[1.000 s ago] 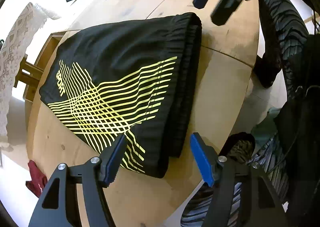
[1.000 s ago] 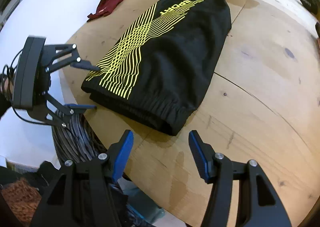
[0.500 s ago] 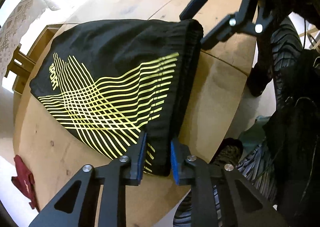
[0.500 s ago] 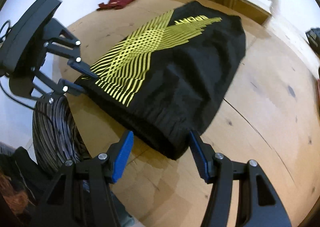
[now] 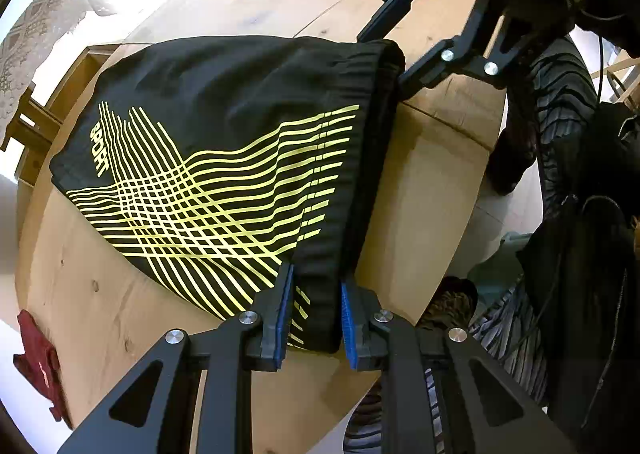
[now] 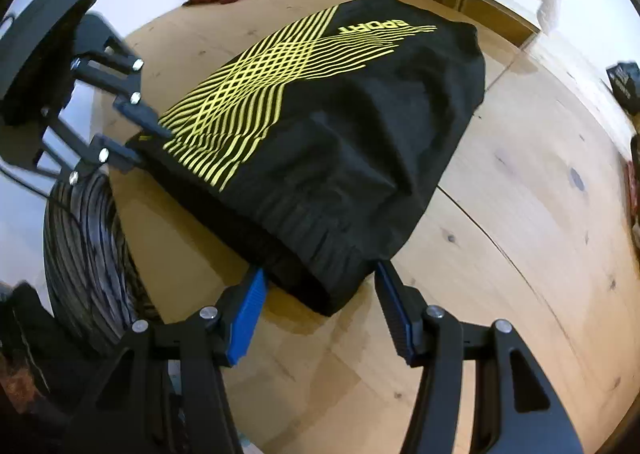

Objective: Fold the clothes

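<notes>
Left gripper (image 5: 314, 314) now pinched onto waistband corner of black sport shorts (image 5: 224, 157); wide apart a second ago. Right gripper (image 6: 320, 304) straddling opposite corner, pads not yet pressing. Shorts flat on wooden table (image 6: 520, 213). Fold lift imminent once right closes.

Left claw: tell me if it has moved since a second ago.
Yes. The left claw has come forward and shut on the black shorts' near corner, judged against the wooden table.
</notes>
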Available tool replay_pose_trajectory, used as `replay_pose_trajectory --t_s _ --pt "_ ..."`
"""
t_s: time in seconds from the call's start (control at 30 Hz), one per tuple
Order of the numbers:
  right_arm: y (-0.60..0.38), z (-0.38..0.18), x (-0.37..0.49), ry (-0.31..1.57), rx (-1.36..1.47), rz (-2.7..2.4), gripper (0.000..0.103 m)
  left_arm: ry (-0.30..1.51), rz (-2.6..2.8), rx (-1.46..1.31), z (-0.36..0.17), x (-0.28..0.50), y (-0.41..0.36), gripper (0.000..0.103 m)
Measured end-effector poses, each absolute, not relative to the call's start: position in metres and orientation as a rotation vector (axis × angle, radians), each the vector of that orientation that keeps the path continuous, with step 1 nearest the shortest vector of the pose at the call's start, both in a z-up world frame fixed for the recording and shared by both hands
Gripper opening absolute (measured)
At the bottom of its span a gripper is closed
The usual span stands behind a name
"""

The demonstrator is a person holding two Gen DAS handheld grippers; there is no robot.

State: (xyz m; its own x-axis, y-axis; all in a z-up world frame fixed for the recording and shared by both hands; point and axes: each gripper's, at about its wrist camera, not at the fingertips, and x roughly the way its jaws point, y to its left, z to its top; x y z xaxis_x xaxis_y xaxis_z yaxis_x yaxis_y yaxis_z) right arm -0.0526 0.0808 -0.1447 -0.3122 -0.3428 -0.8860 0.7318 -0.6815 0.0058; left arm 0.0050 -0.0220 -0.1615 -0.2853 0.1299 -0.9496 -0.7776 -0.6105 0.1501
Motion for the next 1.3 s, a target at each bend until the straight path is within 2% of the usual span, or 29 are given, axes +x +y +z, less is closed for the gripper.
replay_pose_trajectory --t_s 0.2,0.23,0.27,0.3,0.37,0.53,0.67,0.9,1.13,1.3 --pt "0.078 -0.141 -0.060 0.496 1.214 -2.077 0.053 0.826 1.940 -1.361 -0.162 0.005 -0.020 0.020" --pt "0.077 -0.142 -0.059 0.494 1.212 -2.075 0.048 0.826 1.940 -1.362 -0.162 0.005 -0.019 0.020" --pt "0.075 -0.142 -0.058 0.490 1.204 -2.072 0.034 0.826 1.940 -1.362 -0.162 0.006 -0.019 0.020" --pt "0.075 -0.142 -0.058 0.488 1.193 -2.072 0.024 0.826 1.941 -1.361 -0.162 0.006 -0.019 0.020" --pt "0.072 -0.141 -0.058 0.498 1.173 -2.070 0.018 0.827 1.941 -1.360 -0.162 0.006 -0.020 0.020" --pt "0.064 -0.143 -0.061 0.534 1.180 -2.060 0.016 0.804 1.959 -1.326 -0.158 0.008 -0.023 0.019" --pt "0.064 -0.136 -0.060 0.559 1.190 -2.062 0.016 0.775 1.994 -1.278 -0.146 0.011 -0.025 0.012" --pt "0.069 -0.129 -0.057 0.585 1.230 -2.070 0.016 0.732 1.973 -1.262 -0.143 0.020 -0.017 0.011" --pt "0.074 -0.119 -0.059 0.534 1.270 -2.069 0.016 0.767 1.956 -1.239 -0.130 0.035 -0.004 0.011" --pt "0.073 -0.080 -0.052 0.567 1.224 -2.097 0.016 0.855 2.007 -1.174 -0.088 0.044 -0.001 0.010"
